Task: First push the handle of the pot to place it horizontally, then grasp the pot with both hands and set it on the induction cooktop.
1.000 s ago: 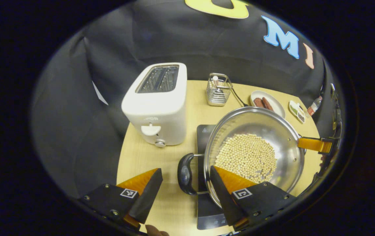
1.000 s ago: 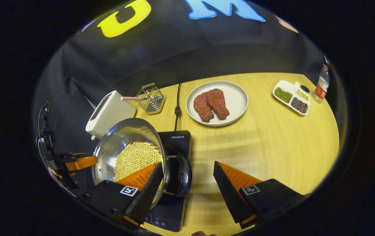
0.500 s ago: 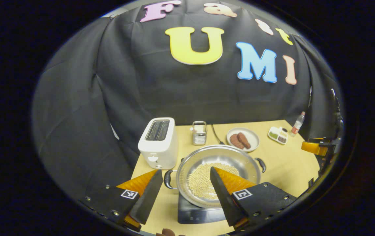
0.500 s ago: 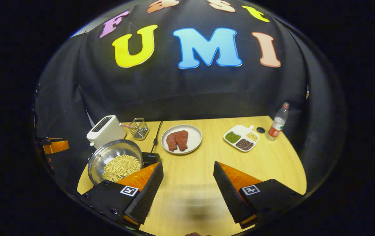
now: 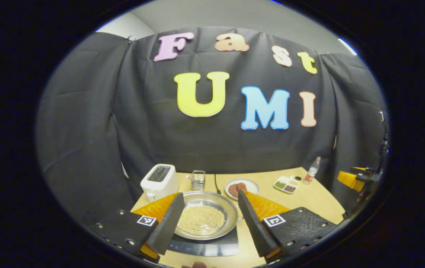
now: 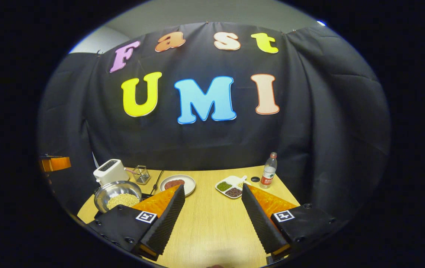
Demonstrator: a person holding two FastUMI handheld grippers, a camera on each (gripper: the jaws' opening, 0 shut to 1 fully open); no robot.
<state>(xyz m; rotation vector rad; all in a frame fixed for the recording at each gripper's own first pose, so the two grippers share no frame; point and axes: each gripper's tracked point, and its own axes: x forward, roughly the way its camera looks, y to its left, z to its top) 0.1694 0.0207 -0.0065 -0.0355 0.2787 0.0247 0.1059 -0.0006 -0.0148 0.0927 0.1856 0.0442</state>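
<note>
Both grippers have pulled well back, jaws wide and empty; the shiny steel pot of beans [image 5: 203,219] sits on the flat black induction cooktop [image 5: 205,246]; job looks done.

Black cloth wall [image 6: 331,123], wooden table [image 6: 212,227]

Each gripper [image 5: 208,223] carries black screwed plates with square white markers.

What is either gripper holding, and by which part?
Nothing. The left gripper and right gripper are open, and the pot sits on the cooktop.
</note>
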